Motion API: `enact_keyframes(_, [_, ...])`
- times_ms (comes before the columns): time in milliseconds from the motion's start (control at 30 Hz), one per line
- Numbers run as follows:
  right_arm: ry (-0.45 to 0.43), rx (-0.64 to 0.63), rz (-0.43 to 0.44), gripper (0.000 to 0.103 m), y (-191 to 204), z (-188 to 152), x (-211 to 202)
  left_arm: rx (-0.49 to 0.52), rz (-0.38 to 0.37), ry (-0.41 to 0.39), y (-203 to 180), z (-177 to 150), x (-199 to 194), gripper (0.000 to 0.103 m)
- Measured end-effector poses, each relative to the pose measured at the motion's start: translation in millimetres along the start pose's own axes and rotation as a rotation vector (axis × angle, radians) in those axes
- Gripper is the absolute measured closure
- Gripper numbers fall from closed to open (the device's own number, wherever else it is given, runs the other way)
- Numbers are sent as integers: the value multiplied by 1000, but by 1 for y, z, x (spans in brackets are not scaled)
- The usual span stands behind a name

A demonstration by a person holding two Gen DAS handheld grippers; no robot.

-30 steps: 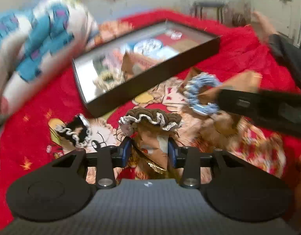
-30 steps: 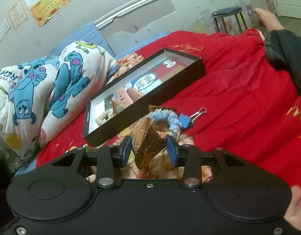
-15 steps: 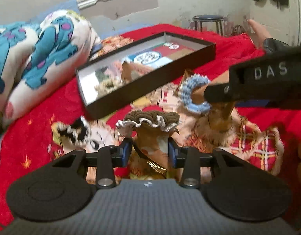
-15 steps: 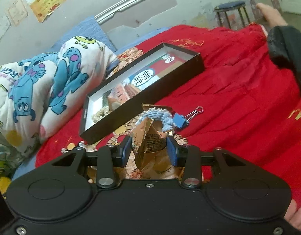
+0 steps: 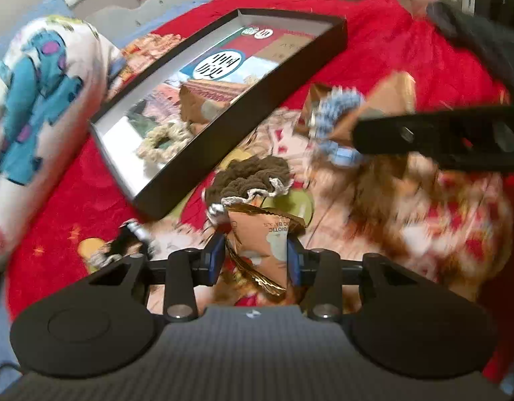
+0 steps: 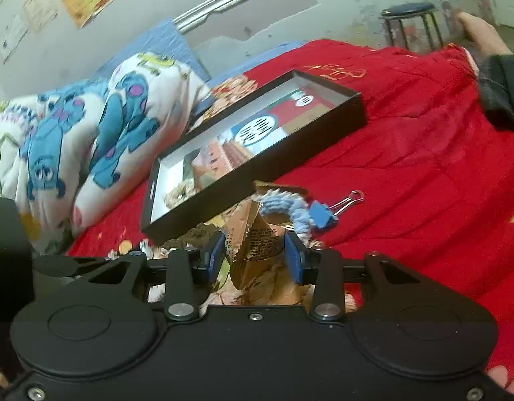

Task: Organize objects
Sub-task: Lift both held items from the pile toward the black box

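My left gripper [image 5: 254, 260] is shut on a brown snack packet [image 5: 262, 244] and holds it above the red blanket, short of the black box lid [image 5: 243, 107]. A brown scrunchie [image 5: 251, 178] shows just beyond the packet. My right gripper [image 6: 255, 255] is shut on another brown snack packet [image 6: 257, 244]; it shows as a black bar in the left wrist view [image 5: 440, 137]. A blue scrunchie [image 6: 283, 209] and a blue binder clip [image 6: 327, 215] lie past it. The black box lid [image 6: 323, 133] holds a beige scrunchie [image 5: 160, 142] and a brown packet [image 5: 196, 107].
A monster-print duvet [image 6: 89, 140] is bunched at the left. A black-and-white scrunchie [image 5: 123, 245] lies at the left of the left gripper. A person's arm and hand [image 6: 484, 46] rest on the blanket at the far right. A stool [image 6: 410, 20] stands by the wall.
The left gripper has lifted and tilted with its packet, moving closer to the box lid. The right gripper has shifted slightly nearer the lid with its packet.
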State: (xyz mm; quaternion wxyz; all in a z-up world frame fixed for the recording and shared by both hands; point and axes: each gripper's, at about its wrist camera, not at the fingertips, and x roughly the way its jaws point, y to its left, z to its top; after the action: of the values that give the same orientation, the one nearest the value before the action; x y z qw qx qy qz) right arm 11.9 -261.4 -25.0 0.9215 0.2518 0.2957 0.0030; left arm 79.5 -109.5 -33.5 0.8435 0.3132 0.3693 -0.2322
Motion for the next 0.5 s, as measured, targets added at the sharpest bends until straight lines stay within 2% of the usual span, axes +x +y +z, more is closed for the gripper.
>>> enact_keyframes(67, [21,-6,9,66,5,-3,8,57,58,-30,-9,-4,-5,60])
enact_keyframes(133, [44,-13,11,66,10,-7,16,102,71,-40,-13,-7,-7,60])
enact_keyframes(233, [59,-26,21,65,17,-12,22,156,47,-36,-11,-10,-14,60])
enact_keyframes(367, [59,12,96,66,21,-14,24,197,-32,-93,-1,-19,-25,60])
enact_keyframes(500, [66,-14,59,66,31,-16,36,234,-60,-124,-4,-24,-27,60])
